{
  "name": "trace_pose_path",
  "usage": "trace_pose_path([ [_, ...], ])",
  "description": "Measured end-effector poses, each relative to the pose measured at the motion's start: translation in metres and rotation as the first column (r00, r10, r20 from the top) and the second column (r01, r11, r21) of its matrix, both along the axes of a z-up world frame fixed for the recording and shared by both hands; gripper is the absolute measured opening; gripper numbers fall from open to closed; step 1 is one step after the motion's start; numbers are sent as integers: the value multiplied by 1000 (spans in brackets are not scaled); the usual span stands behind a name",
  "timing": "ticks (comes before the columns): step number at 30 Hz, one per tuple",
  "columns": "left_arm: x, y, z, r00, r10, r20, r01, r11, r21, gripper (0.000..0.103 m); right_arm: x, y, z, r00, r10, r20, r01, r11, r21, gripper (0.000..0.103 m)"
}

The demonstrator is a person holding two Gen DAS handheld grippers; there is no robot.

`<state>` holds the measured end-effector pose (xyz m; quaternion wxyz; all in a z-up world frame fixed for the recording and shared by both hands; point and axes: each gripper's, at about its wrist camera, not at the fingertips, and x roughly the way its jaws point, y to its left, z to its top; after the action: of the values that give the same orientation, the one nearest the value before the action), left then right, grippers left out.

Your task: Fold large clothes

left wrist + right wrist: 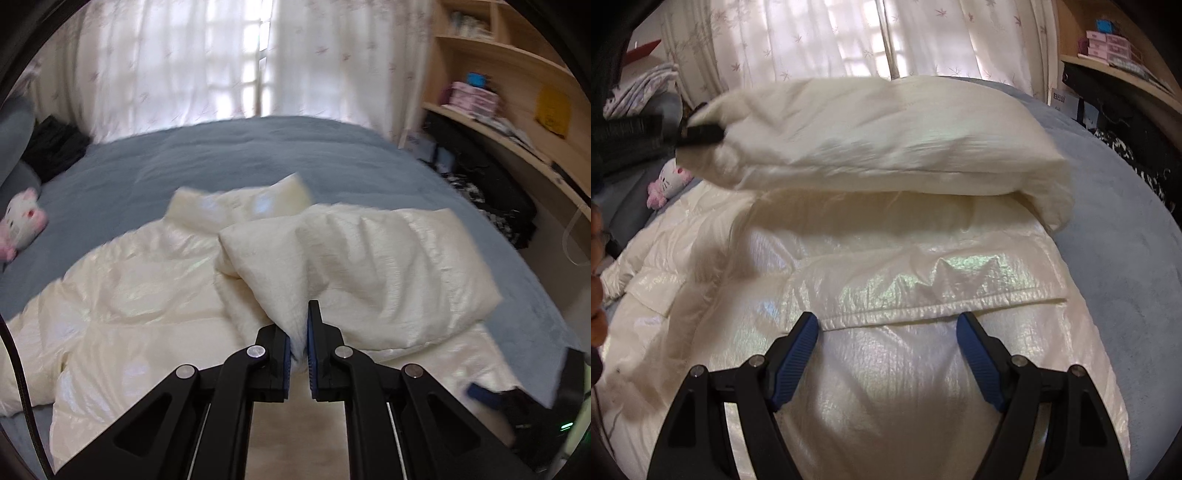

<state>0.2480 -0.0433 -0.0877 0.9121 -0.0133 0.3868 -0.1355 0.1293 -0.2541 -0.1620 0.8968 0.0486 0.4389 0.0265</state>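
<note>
My left gripper (300,332), bottom centre of the left wrist view: jaws clamped tight on the end of a sleeve (362,266), fabric bunched between the blue pads. Sleeve is lifted off the jacket body and runs up and right from the pinch; matte, crinkled, puffy.

My right gripper (886,328), bottom centre of the right wrist view: jaws spread wide, nothing between the pads, hanging over the jacket (886,369) with a stitched hem seam (923,306) crossing just past the fingertips.

The cream padded jacket lies spread flat on the bed (207,155); shell is glossy with an iridescent sheen, quilted into soft panels. Its collar (243,206) sits mid-frame beyond the sleeve in the left view.

In the right view the raised sleeve spans the upper middle like a fat bolster and hides the jacket's far part; my left gripper shows at the upper left, blurred, on its end.

Bedcover: blue-grey, fuzzy. Pink-and-white plush toy (22,221) at the left edge. Far: sheer patterned curtains (177,62) across the top, wooden shelves (509,74) upper right.
</note>
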Motion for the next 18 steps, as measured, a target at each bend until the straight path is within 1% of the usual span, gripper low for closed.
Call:
trace_pose_path([
  [2, 13, 18, -15, 998, 48, -51, -49, 999, -13, 5, 0, -4, 2, 1000, -7, 4, 7, 999, 32, 78],
  [5, 30, 44, -44, 983, 115, -140, -121, 992, -37, 6, 2, -12, 2, 1000, -25, -14, 26, 997, 74, 78],
  [6, 33, 49, -53, 978, 124, -165, -133, 990, -45, 6, 3, -12, 1, 999, -31, -23, 33, 997, 77, 78],
  [8, 33, 52, -61, 975, 130, -182, -141, 989, -49, 6, 5, -11, 0, 999, -40, -34, 42, 997, 57, 78],
  [11, 27, 52, -55, 979, 132, -157, -141, 989, -46, 6, 7, -4, -1, 999, -31, -40, 31, 999, 10, 78],
  [13, 22, 58, -41, 980, 155, -124, -165, 984, -73, 6, 6, 0, -1, 999, -15, -39, 14, 1000, -1, 78],
  [16, 17, 78, -25, 973, 208, -103, -221, 965, -140, 6, 4, 2, -2, 999, -10, -33, 10, 1000, -11, 78],
  [18, 18, 90, -27, 962, 252, -106, -265, 956, -129, 6, 4, 1, -3, 999, -11, -33, 11, 1000, -9, 78],
])
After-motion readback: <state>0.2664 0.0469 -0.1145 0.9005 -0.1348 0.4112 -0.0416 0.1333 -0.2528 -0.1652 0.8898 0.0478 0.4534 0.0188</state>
